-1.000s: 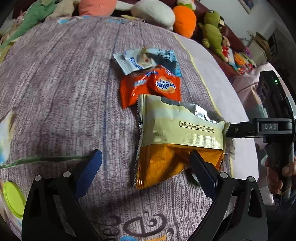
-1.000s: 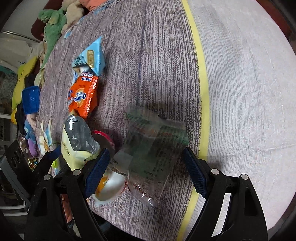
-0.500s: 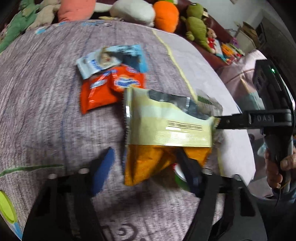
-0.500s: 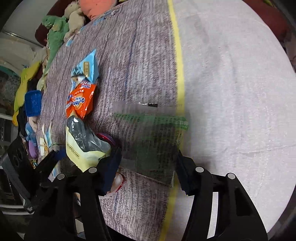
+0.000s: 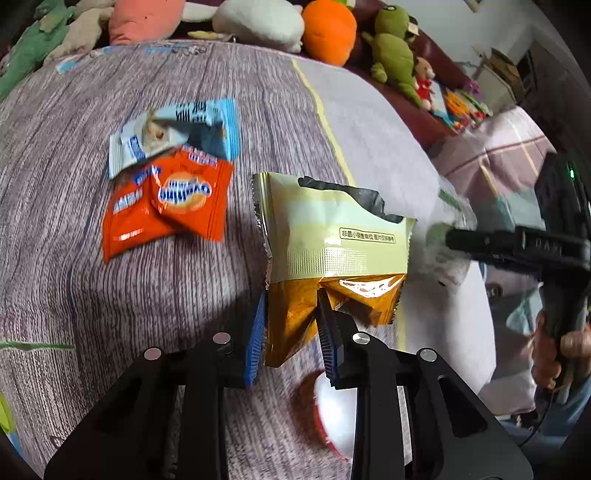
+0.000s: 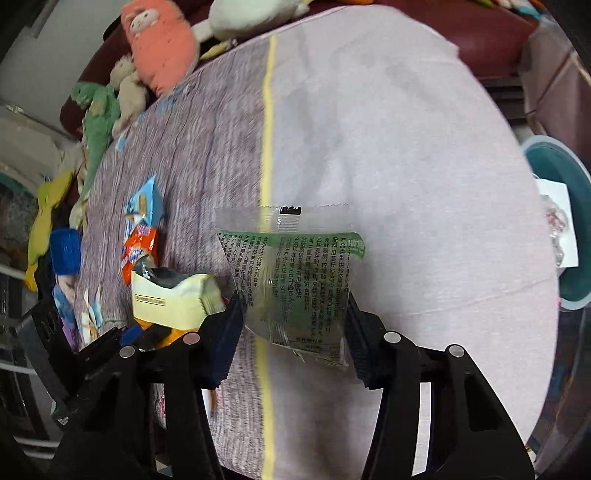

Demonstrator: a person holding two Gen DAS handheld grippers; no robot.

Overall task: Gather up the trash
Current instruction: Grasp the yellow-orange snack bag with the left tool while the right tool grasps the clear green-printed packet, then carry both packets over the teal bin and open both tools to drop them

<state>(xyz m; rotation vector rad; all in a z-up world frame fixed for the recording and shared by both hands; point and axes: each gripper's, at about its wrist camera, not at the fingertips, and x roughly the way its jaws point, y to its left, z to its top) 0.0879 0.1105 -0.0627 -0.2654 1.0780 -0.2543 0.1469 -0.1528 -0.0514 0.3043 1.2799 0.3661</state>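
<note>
My left gripper [image 5: 291, 332] is shut on the orange bottom of a torn yellow-and-orange snack bag [image 5: 332, 236] and holds it above the table. The bag also shows in the right wrist view [image 6: 173, 295]. My right gripper [image 6: 293, 328] is shut on a clear wrapper with green print [image 6: 291, 273], lifted off the table. An orange Ovaltine packet [image 5: 166, 203] and a light blue wrapper [image 5: 177, 129] lie on the tablecloth beyond the left gripper. They also show small in the right wrist view, the orange packet [image 6: 138, 251] and the blue wrapper [image 6: 144, 201].
A round table with a grey-striped and pale cloth [image 5: 110, 295]. A red-and-white round lid [image 5: 332, 417] lies under the left gripper. Plush toys [image 5: 328, 29] line the sofa behind. A teal bin [image 6: 557, 221] stands off the table's right edge.
Both grippers have closed on their wrappers and lifted them. The left gripper went from open around the snack bag to clamped on it; the right view swung toward the teal bin.
</note>
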